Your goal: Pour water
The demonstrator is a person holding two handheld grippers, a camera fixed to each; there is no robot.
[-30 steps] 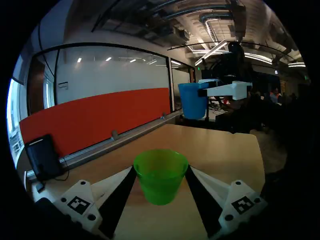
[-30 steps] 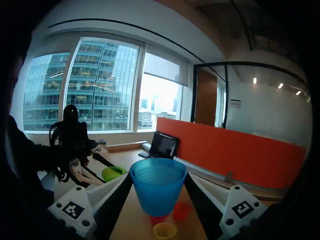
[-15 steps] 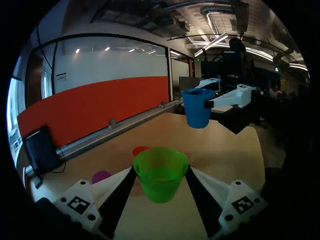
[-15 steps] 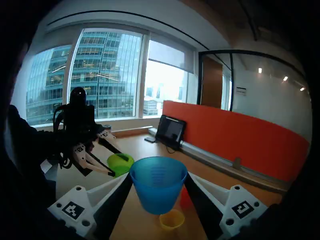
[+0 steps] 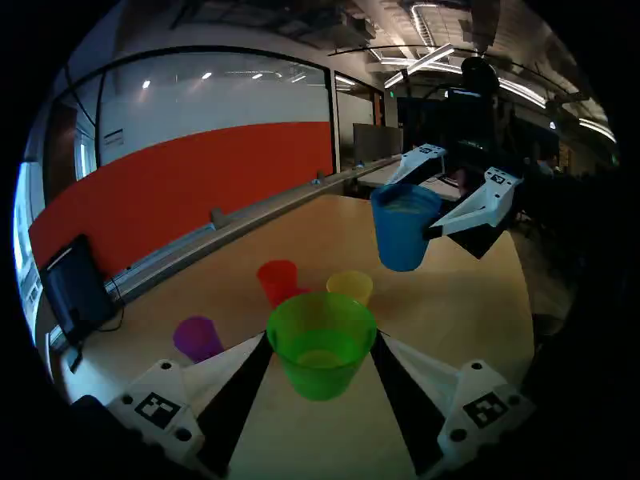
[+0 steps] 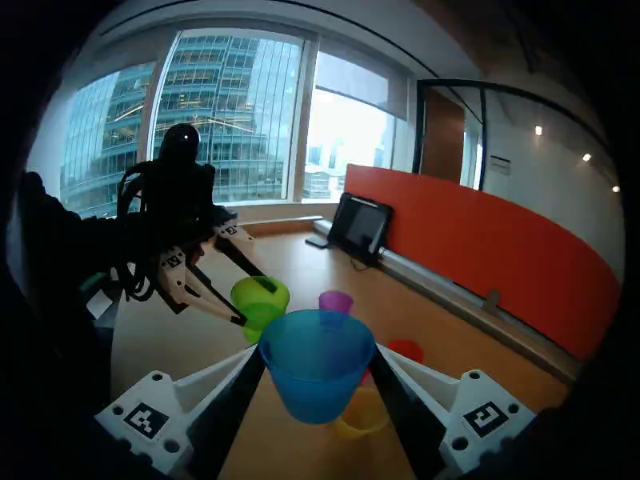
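Fingers (image 5: pixel 240 384) of left gripper (image 5: pixel 322 340) clamped on green cup (image 5: pixel 322 368), upright, over tabletop (image 5: pixel 448 304). Right gripper (image 6: pixel 318 356) clamped on blue cup (image 6: pixel 318 392), raised over tabletop. Red cup (image 5: pixel 278 280), yellow cup (image 5: pixel 350 286), purple cup (image 5: pixel 198 336) stand on tabletop between them.

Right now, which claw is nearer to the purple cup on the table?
Left. The left claw, holding the green cup, is just beside the purple cup; the right claw, holding the blue cup, is farther off.
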